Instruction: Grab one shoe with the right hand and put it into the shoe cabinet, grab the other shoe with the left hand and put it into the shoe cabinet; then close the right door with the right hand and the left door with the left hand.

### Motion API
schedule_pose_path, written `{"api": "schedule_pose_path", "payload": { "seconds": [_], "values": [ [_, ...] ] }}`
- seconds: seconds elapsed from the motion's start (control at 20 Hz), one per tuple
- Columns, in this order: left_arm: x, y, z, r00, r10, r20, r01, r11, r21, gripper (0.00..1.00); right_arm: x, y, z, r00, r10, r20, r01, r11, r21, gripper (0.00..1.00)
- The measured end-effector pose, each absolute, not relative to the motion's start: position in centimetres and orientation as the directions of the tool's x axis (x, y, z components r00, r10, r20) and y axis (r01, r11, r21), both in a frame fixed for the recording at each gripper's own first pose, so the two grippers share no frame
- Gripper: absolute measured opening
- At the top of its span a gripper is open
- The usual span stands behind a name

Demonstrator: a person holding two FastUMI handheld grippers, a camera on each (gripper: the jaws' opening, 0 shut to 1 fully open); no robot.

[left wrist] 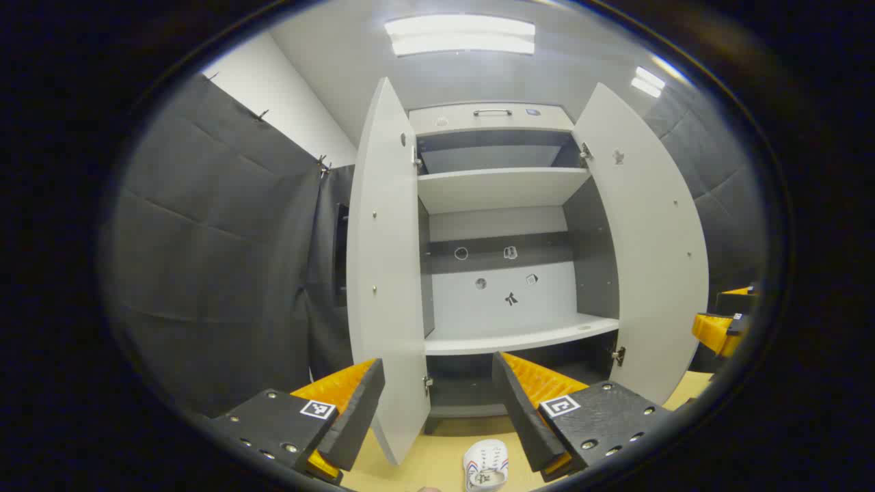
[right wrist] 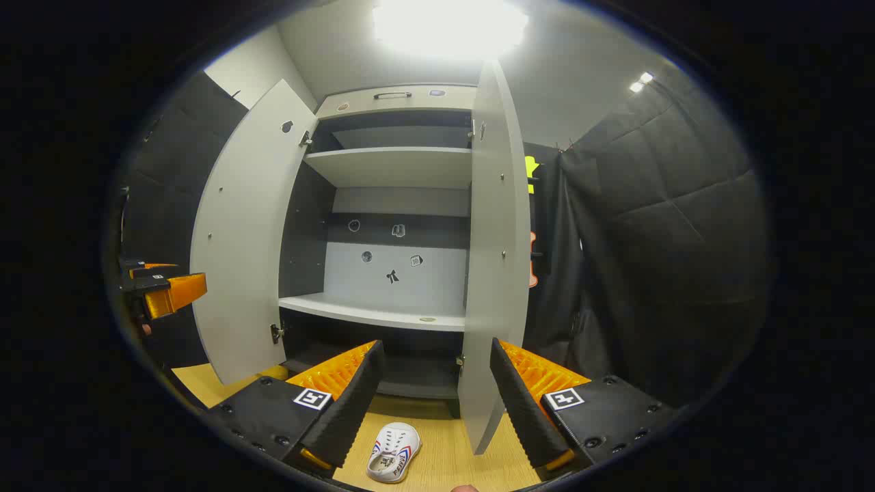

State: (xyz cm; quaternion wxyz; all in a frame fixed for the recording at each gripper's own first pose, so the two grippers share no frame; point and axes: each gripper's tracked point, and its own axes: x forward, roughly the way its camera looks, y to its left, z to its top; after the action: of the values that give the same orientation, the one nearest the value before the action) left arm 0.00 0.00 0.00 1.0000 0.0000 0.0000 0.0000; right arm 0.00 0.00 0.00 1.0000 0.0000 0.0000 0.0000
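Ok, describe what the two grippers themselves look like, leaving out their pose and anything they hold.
Left gripper and right gripper look alike: two wedge-shaped fingers with ridged faces, each rising from a flat textured block studded with round screws. Each block carries a small square black-and-white coded marker.

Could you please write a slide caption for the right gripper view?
Open right hand-held gripper above a white sneaker on the wooden floor, facing the grey shoe cabinet, both doors open.
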Motion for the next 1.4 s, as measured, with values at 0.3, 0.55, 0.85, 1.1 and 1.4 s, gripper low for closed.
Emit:
{"api": "schedule_pose_path", "payload": {
  "seconds": [0.3,0.55,0.85,1.1,1.4],
  "values": [
    [-0.5,0.4,0.4,1.0,0.005,0.005,-0.005,1.0,0.011,0.93,-0.2,0.0,-0.2,1.0,-0.007,-0.006,0.007,1.0,0.005,0.98],
    [-0.8,0.7,0.1,1.0,0.004,-0.006,-0.004,1.0,0.016,0.93,0.0,0.3,-0.4,1.0,-0.004,-0.012,0.004,1.0,0.016,0.98],
    [-0.9,1.4,0.1,1.0,0.021,-0.007,-0.021,1.0,0.019,0.93,0.7,1.3,-0.6,1.0,0.017,-0.017,-0.017,1.0,0.021,0.98],
    [-1.6,2.3,0.2,0.999,0.044,-0.005,-0.044,0.999,0.018,0.93,2.2,3.4,-1.7,0.996,0.075,-0.05,-0.073,0.997,0.034,0.97],
    [-2.8,3.2,0.8,0.997,0.076,0.005,-0.076,0.996,0.043,0.93,4.8,6.2,-4.8,0.984,0.131,-0.124,-0.129,0.991,0.021,0.97]
  ]
}}
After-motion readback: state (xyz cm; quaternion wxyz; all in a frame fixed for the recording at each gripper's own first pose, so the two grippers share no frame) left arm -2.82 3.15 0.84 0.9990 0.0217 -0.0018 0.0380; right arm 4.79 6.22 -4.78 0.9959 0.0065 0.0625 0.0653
